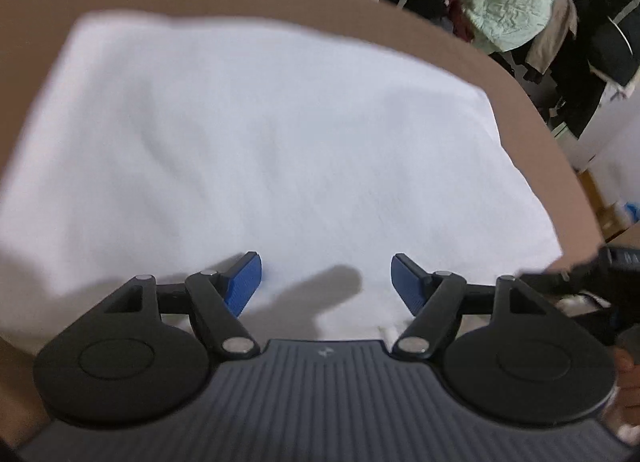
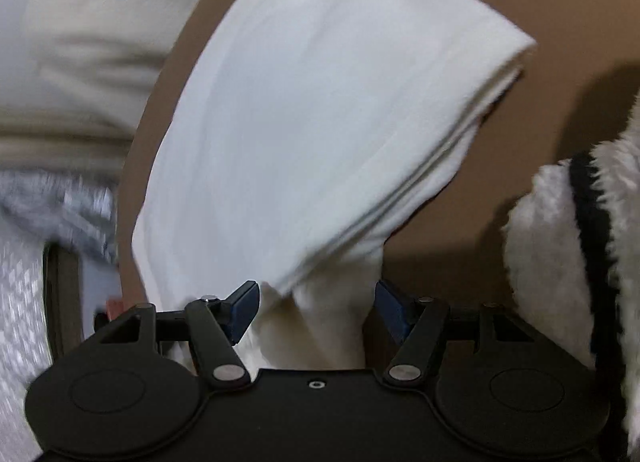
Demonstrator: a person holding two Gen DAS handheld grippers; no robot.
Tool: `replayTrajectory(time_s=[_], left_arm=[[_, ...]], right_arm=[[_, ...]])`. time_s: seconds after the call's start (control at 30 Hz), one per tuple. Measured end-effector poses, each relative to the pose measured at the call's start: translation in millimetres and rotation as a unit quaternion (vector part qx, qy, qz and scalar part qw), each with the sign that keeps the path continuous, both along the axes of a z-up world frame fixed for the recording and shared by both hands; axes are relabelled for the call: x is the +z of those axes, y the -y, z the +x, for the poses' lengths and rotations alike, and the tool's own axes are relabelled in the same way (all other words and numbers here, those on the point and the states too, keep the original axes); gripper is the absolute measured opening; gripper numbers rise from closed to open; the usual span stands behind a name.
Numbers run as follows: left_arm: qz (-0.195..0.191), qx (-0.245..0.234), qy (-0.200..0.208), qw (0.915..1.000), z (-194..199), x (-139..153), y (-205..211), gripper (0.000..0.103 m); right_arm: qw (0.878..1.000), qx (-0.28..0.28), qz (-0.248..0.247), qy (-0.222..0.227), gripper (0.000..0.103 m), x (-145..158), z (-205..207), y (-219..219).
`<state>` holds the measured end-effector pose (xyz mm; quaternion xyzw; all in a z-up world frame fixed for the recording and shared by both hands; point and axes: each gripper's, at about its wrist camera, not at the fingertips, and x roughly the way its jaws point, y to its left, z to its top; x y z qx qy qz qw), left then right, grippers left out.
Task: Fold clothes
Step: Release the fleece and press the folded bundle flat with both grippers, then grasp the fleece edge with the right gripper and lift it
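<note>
You're hovering both grippers, left (image 1: 326, 280) and right (image 2: 316, 308), wide open and gripping nothing, over the white cloth (image 1: 260, 150) lying layered on the brown table (image 1: 532, 110). Could be mid-fold or finished, honestly.

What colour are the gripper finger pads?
Blue, seen best in the left wrist view on the left gripper pads.

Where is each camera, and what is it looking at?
Left wrist: sits on the left gripper, jaws open, looking down over a white cloth on a brown table.
Right wrist: sits on the right gripper, jaws open around the folded cloth; a fluffy sleeve shows at the right.
Shared: cloth and table.
</note>
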<state>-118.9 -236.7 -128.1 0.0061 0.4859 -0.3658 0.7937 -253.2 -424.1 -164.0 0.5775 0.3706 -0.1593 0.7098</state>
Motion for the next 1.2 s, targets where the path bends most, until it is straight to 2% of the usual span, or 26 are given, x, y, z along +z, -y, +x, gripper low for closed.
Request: replayTrajectory(time_s=[0.2,0.23,0.33,0.37,0.4,0.47,0.53,0.6,0.63,0.7,0.77,0.83,0.93,1.0,1.03,1.1,1.2], left_arm=[[0.039,-0.021,0.018,0.9988,-9.2,-9.0,17.2,0.071],[0.045,-0.026,0.031,0.9982,-13.3,-7.9,18.1,0.071],[0.059,-0.047,0.106,0.9915,-34.7,2.5,16.6,0.068],[0.050,-0.057,0.131,0.9884,-39.4,8.3,19.5,0.068],[0.030,-0.068,0.138,0.9876,-39.9,14.3,25.8,0.068],[-0.013,-0.082,0.119,0.9894,-41.3,19.4,28.9,0.064],[-0.023,-0.080,0.064,0.9945,-33.2,6.9,31.9,0.060],[-0.031,-0.074,0.006,0.9968,-24.4,-7.6,34.5,0.058],[-0.031,-0.058,-0.032,0.9973,-17.9,-20.7,33.0,0.057],[-0.053,-0.041,-0.069,0.9954,-9.0,-28.0,24.9,0.056],[-0.068,-0.033,-0.088,0.9932,-2.9,-28.6,19.6,0.056],[-0.075,-0.027,-0.100,0.9918,1.5,-29.1,16.5,0.054],[-0.063,-0.035,-0.078,0.9944,-2.0,-21.0,17.5,0.052],[-0.068,-0.025,-0.045,0.9963,-0.4,-1.4,4.7,0.052],[-0.081,-0.010,-0.025,0.9963,3.3,10.3,-9.2,0.052],[-0.116,0.029,-0.020,0.9926,14.9,19.6,-41.7,0.052],[-0.168,0.088,-0.011,0.9817,32.3,33.6,-90.5,0.052]], right_arm=[[0.995,-0.086,-0.033,-0.029,0.072,-11.8,15.2,8.0],[0.995,-0.092,-0.029,-0.025,0.073,-14.4,11.8,3.9],[0.994,-0.097,-0.044,-0.010,0.077,-15.4,7.2,-8.4],[0.993,-0.105,-0.051,-0.006,0.077,-13.9,7.0,-10.5],[0.991,-0.118,-0.063,-0.001,0.077,-12.7,5.9,-11.3],[0.979,-0.173,-0.109,0.015,0.077,-11.9,-0.4,-6.1],[0.966,-0.207,-0.149,0.028,0.078,-15.5,-0.4,-3.1],[0.960,-0.210,-0.179,0.043,0.079,-17.3,5.4,-2.8],[0.955,-0.205,-0.205,0.061,0.076,-15.2,6.9,-2.0],[0.944,-0.191,-0.253,0.093,0.049,-9.9,9.9,0.2],[0.940,-0.168,-0.276,0.110,0.030,1.9,12.5,6.2],[0.937,-0.144,-0.290,0.133,0.026,18.1,13.3,10.5],[0.922,-0.079,-0.343,0.162,0.023,55.1,26.2,-6.1],[0.908,-0.035,-0.376,0.180,0.022,79.7,34.8,-17.1],[0.900,-0.013,-0.392,0.189,0.021,92.1,39.1,-22.6],[0.884,0.034,-0.415,0.212,0.019,113.1,47.8,-38.0],[0.863,0.078,-0.444,0.228,0.019,130.4,65.3,-61.2]])
